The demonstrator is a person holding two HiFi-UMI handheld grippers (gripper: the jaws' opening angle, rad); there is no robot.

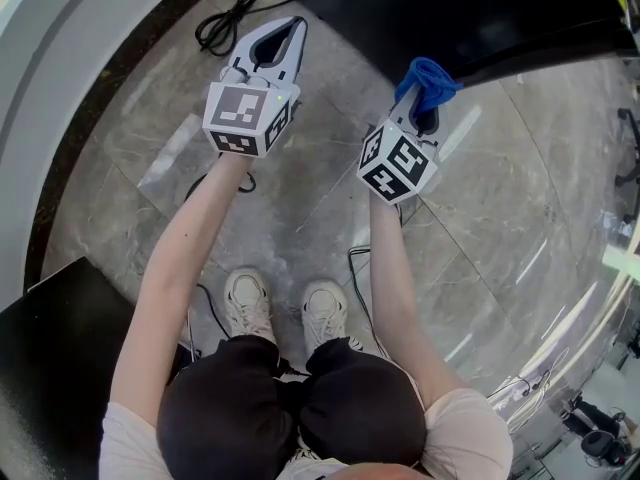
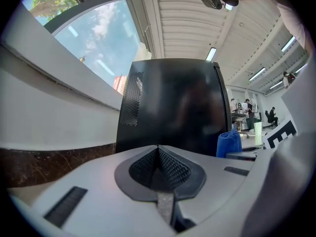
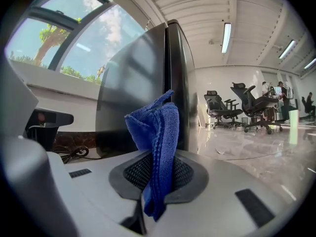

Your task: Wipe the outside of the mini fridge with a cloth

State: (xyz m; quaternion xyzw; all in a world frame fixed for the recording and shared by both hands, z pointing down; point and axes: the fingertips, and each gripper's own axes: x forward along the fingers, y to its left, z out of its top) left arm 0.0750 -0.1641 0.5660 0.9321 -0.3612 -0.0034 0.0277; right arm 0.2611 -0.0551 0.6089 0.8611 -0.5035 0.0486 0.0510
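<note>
Right gripper (image 3: 159,162) fingers (image 3: 190,174) are clamped on the blue cloth (image 3: 158,125). A folded wad stands proud of the tips and a tail hangs behind the pads. Left gripper (image 2: 158,154) fingers (image 2: 177,169) are pressed together with nothing between them.

Both grippers are held in the air over the floor (image 1: 500,218). The cloth is near the mini fridge (image 1: 470,13) but not touching it.

Progress, my read: cloth is in hand and the wipe hasn't started. I see no contact and no streaks on the black panels, so every outer face is still to do.

Edges and room, head view:
- Fridge is at 12–1 o'clock. Its near corner and door seam are dead ahead of the cloth in the right gripper view.
- The vent grille (image 2: 133,100) is on the fridge's wall-side face. A cloth could snag there.
- The curved white wall (image 1: 40,88) runs from 9 to 11 o'clock. The gap to the fridge looks tight for a gripper.
- A coiled power cord (image 1: 225,23) lies on the floor at 11 o'clock, just beyond the left gripper's tips. Keep clear of it.
- Open floor from 2 to 5 o'clock gives the easiest approach, from the right and front.
- A dark box (image 1: 50,368) sits at 8 o'clock, well away from the work.
</note>
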